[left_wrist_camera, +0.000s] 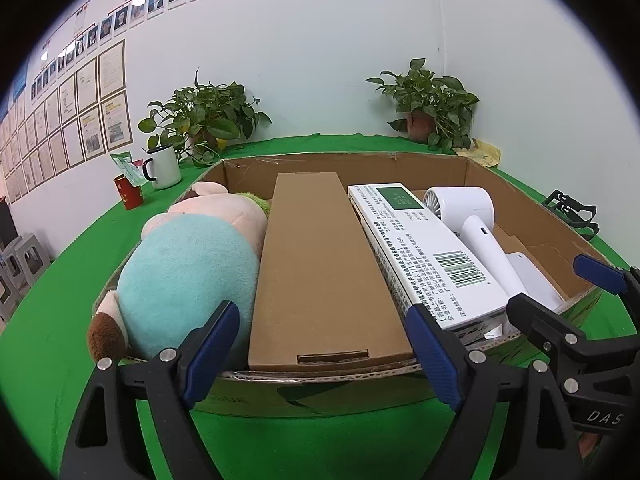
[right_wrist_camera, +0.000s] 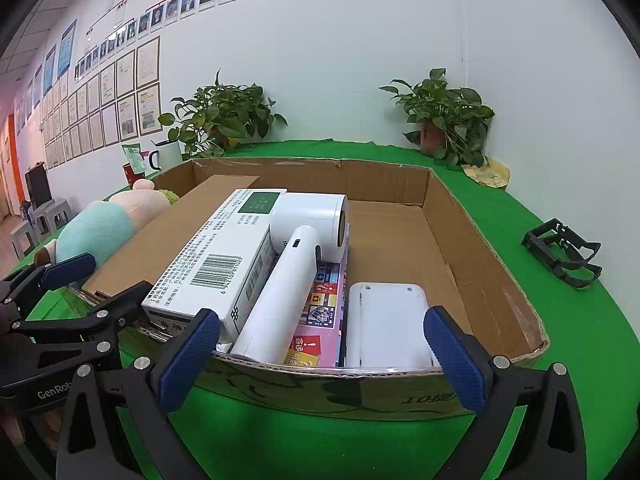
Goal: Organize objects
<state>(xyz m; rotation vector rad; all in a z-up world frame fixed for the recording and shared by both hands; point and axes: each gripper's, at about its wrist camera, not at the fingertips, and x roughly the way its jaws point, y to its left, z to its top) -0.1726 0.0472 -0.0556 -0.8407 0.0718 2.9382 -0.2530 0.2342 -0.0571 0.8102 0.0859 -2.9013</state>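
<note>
Both claws are hovering spread and empty at the near rim of the shallow cardboard tray (right_wrist_camera: pixel 484 240) on the green counter (right_wrist_camera: pixel 580 340), the right claw (right_wrist_camera: pixel 322 356) facing the white hair dryer (right_wrist_camera: pixel 296 256), whose handle is pointing toward it, while the left claw (left_wrist_camera: pixel 326 346) is straddling the long brown cardboard box (left_wrist_camera: pixel 316 264) lying lengthwise away from it.

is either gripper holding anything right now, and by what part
Nothing is held. The left gripper and right gripper both stand open before the cardboard box.

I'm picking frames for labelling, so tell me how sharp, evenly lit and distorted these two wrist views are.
Left wrist: even indoor light, sharp on the brown carton; fisheye bows the box rim, corners vignetted black. Right wrist: equally sharp, barcode on the white carton legible; slight sheen on the fan; same curved edges.
</note>
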